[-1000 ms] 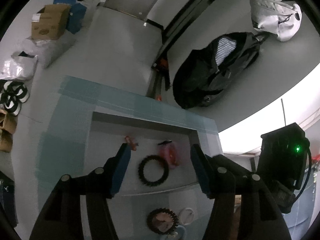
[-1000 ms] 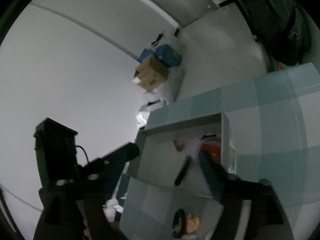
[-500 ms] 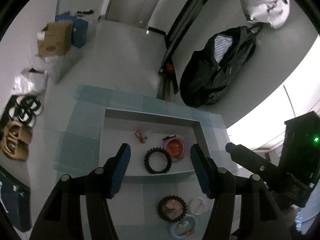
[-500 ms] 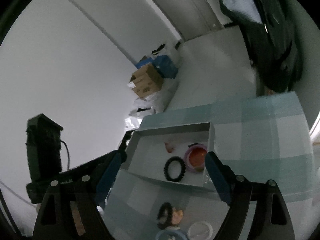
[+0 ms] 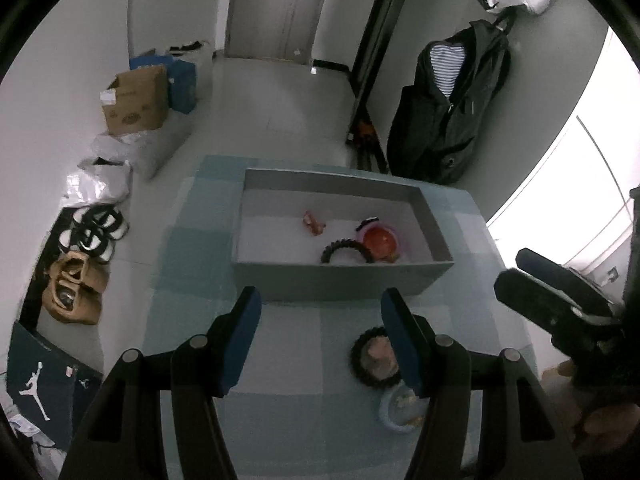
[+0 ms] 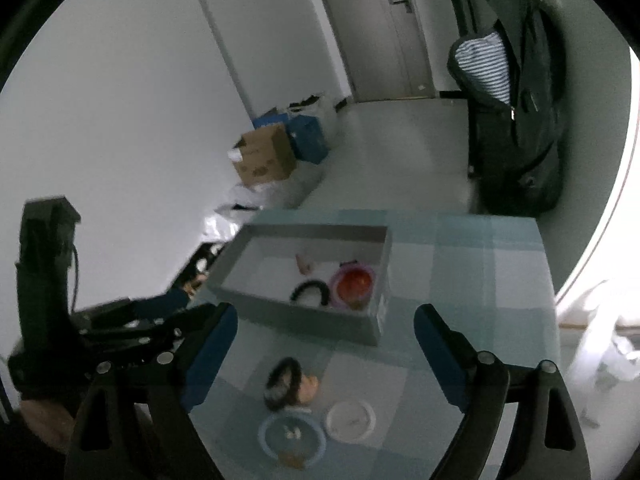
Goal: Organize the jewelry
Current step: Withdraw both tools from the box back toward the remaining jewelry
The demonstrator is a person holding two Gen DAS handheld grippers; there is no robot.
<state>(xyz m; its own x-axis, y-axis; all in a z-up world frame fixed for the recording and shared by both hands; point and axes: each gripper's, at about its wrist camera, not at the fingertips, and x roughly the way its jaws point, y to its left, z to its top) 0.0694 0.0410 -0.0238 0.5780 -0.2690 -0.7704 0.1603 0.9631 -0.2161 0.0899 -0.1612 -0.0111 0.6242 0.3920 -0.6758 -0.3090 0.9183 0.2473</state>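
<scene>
Left gripper (image 5: 320,316) half open, empty. Right gripper (image 6: 326,334) opening wide, empty — above beaded bracelet (image 6: 280,383), outside grey tray (image 6: 296,312) holding another bracelet (image 6: 310,291), red dish (image 6: 354,282).

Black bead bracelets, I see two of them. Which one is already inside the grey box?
The plain black bracelet beside the pink-rimmed orange dish lies inside the grey box. The other bracelet sits outside on the checked cloth.

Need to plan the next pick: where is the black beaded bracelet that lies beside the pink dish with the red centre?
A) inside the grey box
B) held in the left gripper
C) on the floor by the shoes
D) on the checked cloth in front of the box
A: the black beaded bracelet lies on the floor of the grey box, against the pink dish, in both wrist views.
</scene>
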